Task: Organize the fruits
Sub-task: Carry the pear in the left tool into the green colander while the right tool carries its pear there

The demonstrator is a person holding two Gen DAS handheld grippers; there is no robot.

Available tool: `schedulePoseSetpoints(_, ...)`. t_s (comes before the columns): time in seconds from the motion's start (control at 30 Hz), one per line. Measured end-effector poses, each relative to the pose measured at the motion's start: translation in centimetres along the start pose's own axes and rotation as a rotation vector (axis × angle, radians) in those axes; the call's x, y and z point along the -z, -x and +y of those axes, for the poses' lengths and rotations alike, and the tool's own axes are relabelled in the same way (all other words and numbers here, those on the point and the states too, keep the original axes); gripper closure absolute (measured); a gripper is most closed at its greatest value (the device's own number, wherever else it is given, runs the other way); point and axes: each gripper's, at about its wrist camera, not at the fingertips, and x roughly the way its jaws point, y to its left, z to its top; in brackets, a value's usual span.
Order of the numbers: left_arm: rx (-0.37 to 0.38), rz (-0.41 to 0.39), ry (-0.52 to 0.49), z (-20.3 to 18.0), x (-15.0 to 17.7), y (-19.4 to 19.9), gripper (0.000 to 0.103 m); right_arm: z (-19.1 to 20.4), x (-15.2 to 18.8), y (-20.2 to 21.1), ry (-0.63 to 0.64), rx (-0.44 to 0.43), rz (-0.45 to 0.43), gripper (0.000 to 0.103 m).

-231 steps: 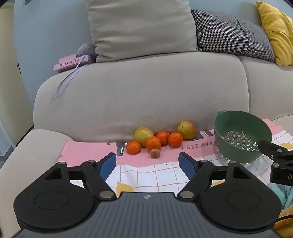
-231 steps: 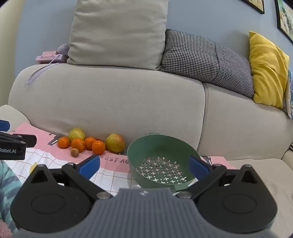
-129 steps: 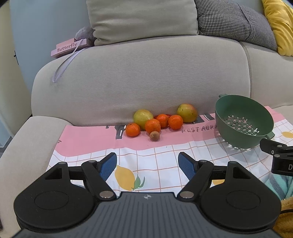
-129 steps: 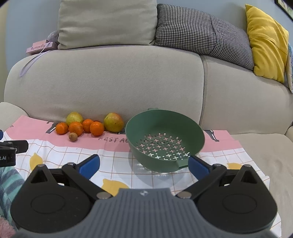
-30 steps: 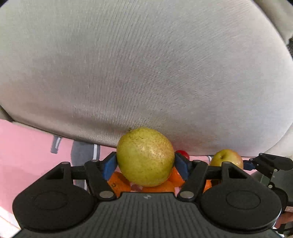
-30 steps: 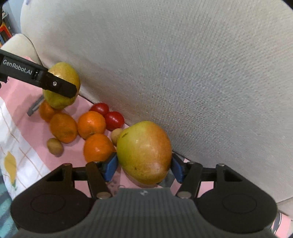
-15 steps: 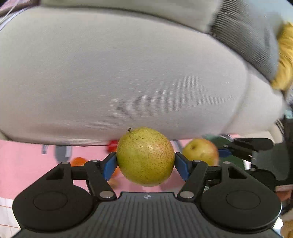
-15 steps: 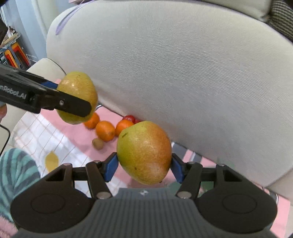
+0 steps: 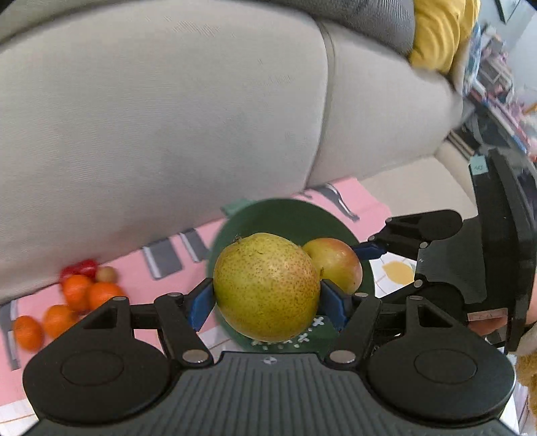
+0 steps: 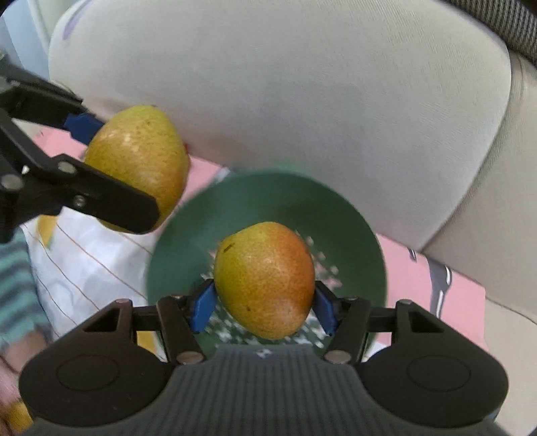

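My left gripper (image 9: 266, 298) is shut on a yellow-green pear (image 9: 266, 285) and holds it in the air at the near rim of the green colander (image 9: 285, 218). My right gripper (image 10: 263, 305) is shut on a red-blushed pear (image 10: 265, 278) and holds it over the colander's bowl (image 10: 345, 228). In the right wrist view the left gripper's pear (image 10: 141, 157) hangs left of the colander. In the left wrist view the right gripper's pear (image 9: 335, 263) sits just behind mine. Several oranges (image 9: 77, 295) and small red fruits (image 9: 79, 268) lie on the pink cloth at the left.
The grey sofa backrest (image 9: 167, 117) rises close behind the colander. A pink and white checked cloth (image 10: 90, 268) covers the seat. A yellow cushion (image 9: 439, 30) sits at the upper right. A person's striped sleeve (image 10: 16, 288) shows at the left.
Both grippers have carried their pears to the right, away from the fruit pile, and now hold them at the colander. The oranges have dropped back to the left.
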Motion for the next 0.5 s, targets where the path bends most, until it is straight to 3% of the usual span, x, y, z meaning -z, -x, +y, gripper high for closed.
schedulePoseSetpoints(0.13,0.019,0.068,0.006,-0.7,-0.7,-2.4,0.026,0.2,0.0,-2.8,0.056,0.005,0.037,0.044)
schedulePoseSetpoints(0.5,-0.034,0.185,-0.006,0.0,-1.2,-7.2,0.026,1.1,-0.7,-7.2,0.235,0.005,0.076,0.044)
